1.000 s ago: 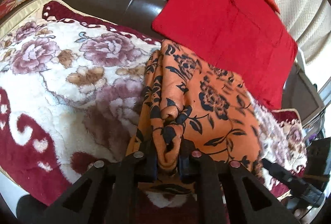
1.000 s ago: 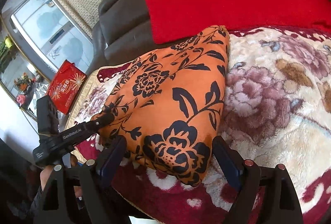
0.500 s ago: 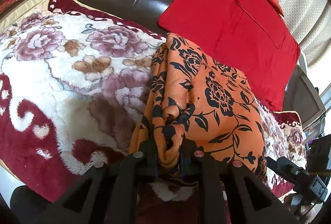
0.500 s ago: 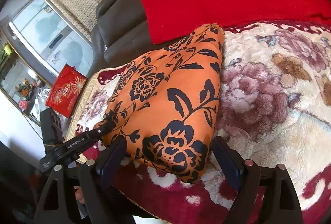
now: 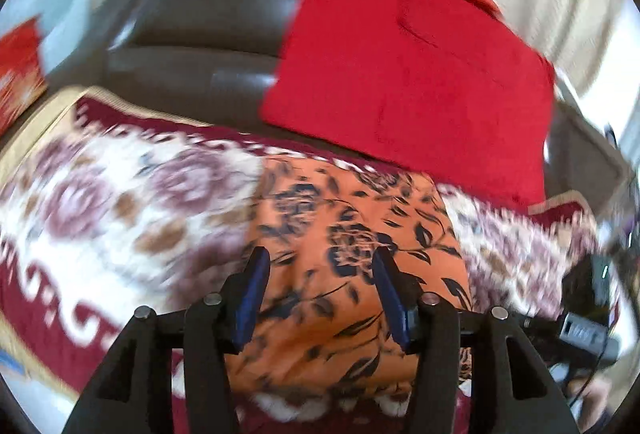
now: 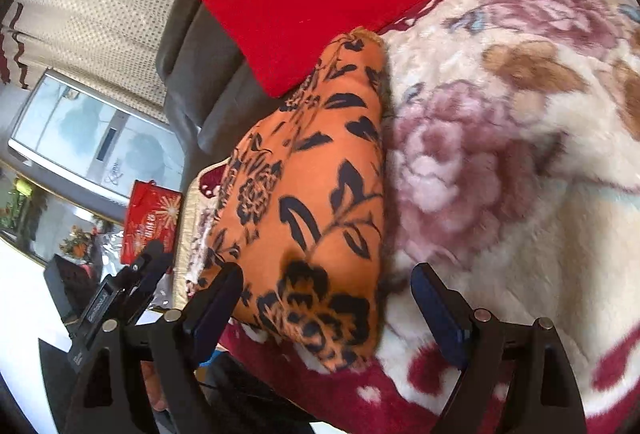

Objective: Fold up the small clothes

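An orange cloth with a black flower print [image 5: 352, 258] lies folded on a fleecy flowered blanket [image 5: 120, 218]. My left gripper [image 5: 320, 260] hovers over its near edge. Its jaws are opening and stand apart, and the cloth lies below them, not pinched. This view is blurred by motion. In the right wrist view the same orange cloth [image 6: 312, 201] reaches toward me, and my right gripper [image 6: 326, 276] stands open around its near corner without pressing it. The left gripper [image 6: 120, 290] shows there at the lower left.
A red cloth [image 5: 404, 61] leans on the dark leather sofa back [image 5: 200, 33] behind the blanket. A red printed bag [image 6: 150, 222] and a window [image 6: 88, 129] are off the sofa's end. The blanket [image 6: 500, 161] spreads wide to the right of the orange cloth.
The left gripper has let go of the bunched orange fold, opened its jaws and drawn back and up. The cloth now lies flatter. The right gripper has rolled and shifted, still open.
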`<state>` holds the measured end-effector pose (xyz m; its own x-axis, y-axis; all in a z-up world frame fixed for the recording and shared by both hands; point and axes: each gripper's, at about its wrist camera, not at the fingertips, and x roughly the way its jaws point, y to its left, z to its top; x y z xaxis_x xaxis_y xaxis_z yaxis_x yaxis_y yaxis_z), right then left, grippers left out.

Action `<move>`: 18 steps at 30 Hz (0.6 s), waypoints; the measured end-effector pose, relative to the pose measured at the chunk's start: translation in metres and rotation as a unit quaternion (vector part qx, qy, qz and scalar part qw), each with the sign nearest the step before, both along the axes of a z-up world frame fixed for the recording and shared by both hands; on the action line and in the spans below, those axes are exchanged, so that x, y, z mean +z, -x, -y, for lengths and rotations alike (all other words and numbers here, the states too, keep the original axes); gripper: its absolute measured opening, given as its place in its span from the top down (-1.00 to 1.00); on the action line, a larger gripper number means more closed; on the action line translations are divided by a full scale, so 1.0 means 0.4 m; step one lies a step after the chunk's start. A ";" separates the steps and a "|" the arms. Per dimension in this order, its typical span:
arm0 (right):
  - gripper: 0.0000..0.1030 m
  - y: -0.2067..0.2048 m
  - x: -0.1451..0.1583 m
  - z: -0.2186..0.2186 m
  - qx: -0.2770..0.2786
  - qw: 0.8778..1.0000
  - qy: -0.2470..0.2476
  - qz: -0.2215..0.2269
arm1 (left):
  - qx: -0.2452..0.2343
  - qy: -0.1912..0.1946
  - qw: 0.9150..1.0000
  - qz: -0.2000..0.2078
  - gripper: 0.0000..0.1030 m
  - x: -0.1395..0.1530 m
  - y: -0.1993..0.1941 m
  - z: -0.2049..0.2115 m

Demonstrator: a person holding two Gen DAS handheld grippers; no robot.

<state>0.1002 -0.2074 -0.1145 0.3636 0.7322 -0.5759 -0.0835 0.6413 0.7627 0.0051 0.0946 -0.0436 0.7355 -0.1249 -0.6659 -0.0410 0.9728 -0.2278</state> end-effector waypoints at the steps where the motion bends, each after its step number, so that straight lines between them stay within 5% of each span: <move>1: -0.72 -0.012 -0.004 -0.005 0.003 1.000 -0.003 -0.004 | -0.004 -0.009 1.000 -0.014 -0.05 -0.022 -0.024 0.008; 4: -0.72 -0.062 -0.040 -0.028 0.013 0.999 -0.019 -0.035 | 0.030 -0.049 0.994 -0.090 0.11 -0.135 -0.091 -0.005; 5: -0.71 -0.077 -0.054 -0.044 0.024 0.998 -0.018 -0.049 | 0.034 -0.047 0.995 -0.085 0.10 -0.150 -0.089 -0.015; 9: 0.23 -0.065 0.013 -0.133 0.073 0.992 0.107 0.006 | 0.027 -0.059 0.995 -0.076 0.12 -0.152 -0.076 -0.019; 11: 0.24 -0.030 0.067 -0.177 0.085 0.979 0.174 0.065 | 0.034 -0.044 0.995 -0.077 0.12 -0.156 -0.069 -0.026; 13: 0.23 -0.031 0.031 -0.178 0.087 0.976 0.191 0.057 | 0.034 -0.035 0.996 -0.073 0.12 -0.162 -0.067 -0.032; 15: -0.09 -0.048 -0.038 -0.143 0.079 0.986 0.147 0.001 | 0.030 -0.043 0.996 -0.071 0.12 -0.161 -0.064 -0.028; 18: -0.36 -0.068 -0.029 -0.082 0.051 0.996 0.069 -0.015 | 0.030 -0.032 0.996 -0.071 0.12 -0.163 -0.067 -0.038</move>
